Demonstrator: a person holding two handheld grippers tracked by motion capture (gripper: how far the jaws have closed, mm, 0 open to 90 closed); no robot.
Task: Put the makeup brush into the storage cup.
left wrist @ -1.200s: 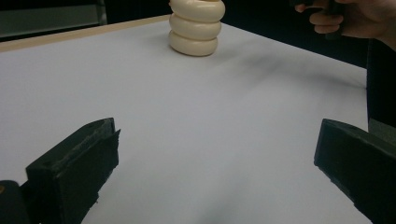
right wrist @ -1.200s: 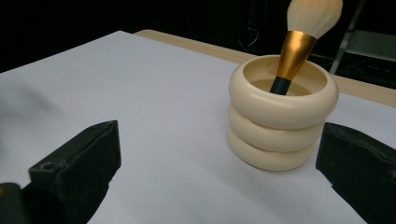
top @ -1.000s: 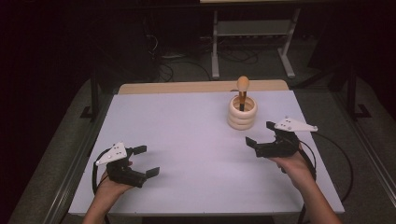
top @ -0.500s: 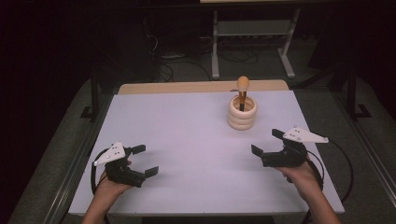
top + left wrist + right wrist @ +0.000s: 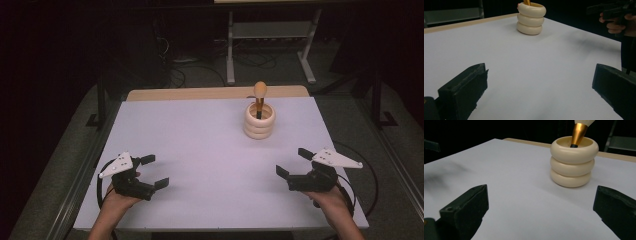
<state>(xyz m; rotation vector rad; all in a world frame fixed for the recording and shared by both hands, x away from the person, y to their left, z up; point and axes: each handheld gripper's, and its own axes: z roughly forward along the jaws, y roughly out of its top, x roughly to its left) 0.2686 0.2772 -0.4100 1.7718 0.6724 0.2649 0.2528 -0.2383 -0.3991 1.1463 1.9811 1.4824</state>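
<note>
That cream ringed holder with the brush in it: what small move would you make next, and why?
Probably ease the right gripper forward toward the holder: its jaws are open, it stands nearer than the left gripper, and the brush stands upright, ready to grasp.

We find no readable text, labels, brands, numbers or signs: none on the ringed holder (image 5: 259,120), the brush (image 5: 260,92), or the counter (image 5: 210,150).

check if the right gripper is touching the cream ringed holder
Apart. In the high view the right gripper sits near the table's front edge with bare white tabletop between it and the holder.
</note>
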